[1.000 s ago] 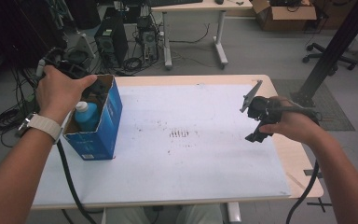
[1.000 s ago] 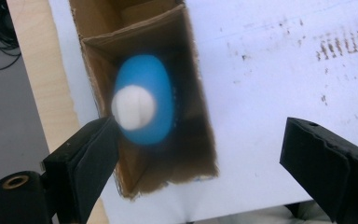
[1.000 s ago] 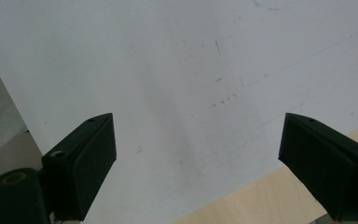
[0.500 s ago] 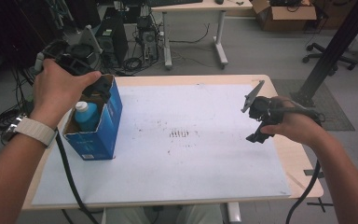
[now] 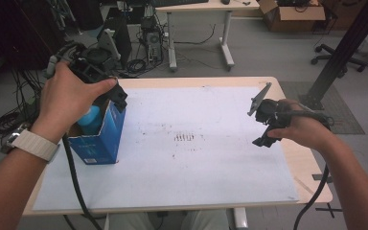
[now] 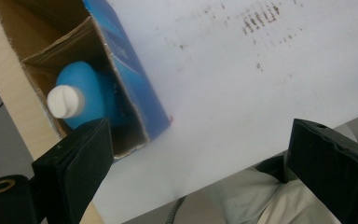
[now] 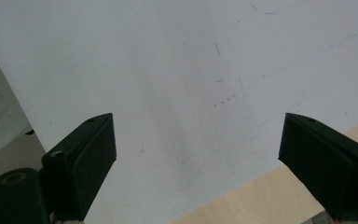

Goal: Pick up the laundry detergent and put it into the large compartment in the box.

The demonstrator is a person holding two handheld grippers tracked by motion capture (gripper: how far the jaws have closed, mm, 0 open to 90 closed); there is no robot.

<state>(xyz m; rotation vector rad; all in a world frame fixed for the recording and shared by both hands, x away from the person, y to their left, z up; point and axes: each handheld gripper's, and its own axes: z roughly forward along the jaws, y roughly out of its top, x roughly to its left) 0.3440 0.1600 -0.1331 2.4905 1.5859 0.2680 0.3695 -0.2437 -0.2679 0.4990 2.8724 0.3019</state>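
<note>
Left tool point(image 5: 117, 96) raised and shifted rearward above blue box point(image 5: 100, 139) since earlier frame. Desk point(image 5: 278, 86) covered by white sheet point(image 5: 196, 163). Box upright near left edge, blue bottle point(image 6: 81, 100) inside. Both tools gaping wide, holding nothing; right tool point(image 5: 260, 125) hovering at right.

At lower left, a pale grey-white wristband point(image 5: 33, 144) circles the person's bare forearm. Both handheld black plastic two-jaw grippers, left point(image 5: 106, 88) and right point(image 5: 264, 125), trail thick black cables point(image 5: 74, 184). The right one carries a grey three-cornered plate point(image 5: 259, 98) on top.
</note>
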